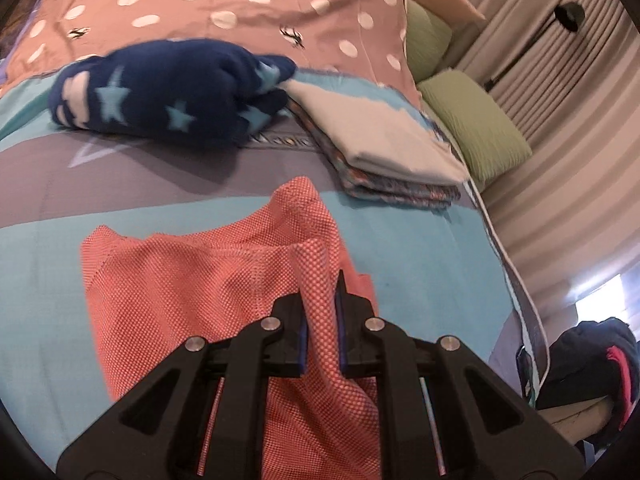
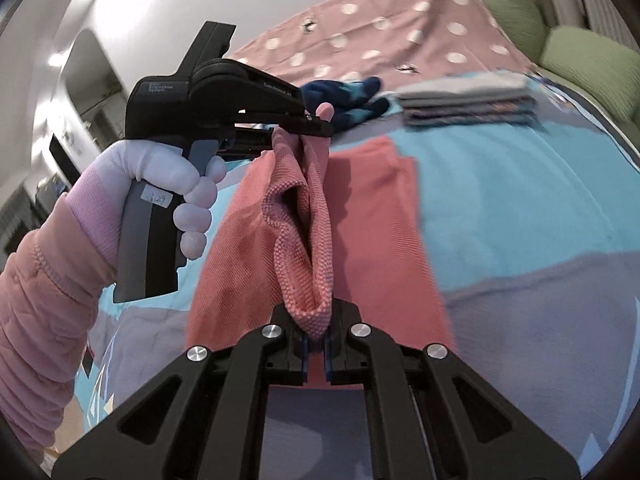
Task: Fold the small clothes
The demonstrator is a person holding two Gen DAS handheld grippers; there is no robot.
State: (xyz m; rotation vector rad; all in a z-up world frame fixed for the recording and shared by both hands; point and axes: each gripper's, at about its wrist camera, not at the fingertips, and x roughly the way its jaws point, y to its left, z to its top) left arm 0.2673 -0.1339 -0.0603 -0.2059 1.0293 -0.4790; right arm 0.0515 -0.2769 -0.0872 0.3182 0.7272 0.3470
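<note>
Left gripper [image 1: 322,300] and right gripper [image 2: 316,320]: jaws nearly closed, each pinching the coral knit garment [image 2: 304,216]. Its pinched fold stretches between both grippers, running bottom-centre to upper-left in the right wrist view.

Both tools are clamped tight on cloth: the left tool [image 1: 322,312] points downward, the right tool [image 2: 316,328] likewise. A white-gloved left hand [image 2: 176,192], pink-sleeved, grips its handle.

Materials noted — cloth and plastic.
Coral garment [image 1: 192,280]: coarse mesh-knit, matt. Left gripper [image 1: 322,320]: matt black plastic, bright metal rivets — bedsheet [image 1: 432,256] smooth cloth.
</note>
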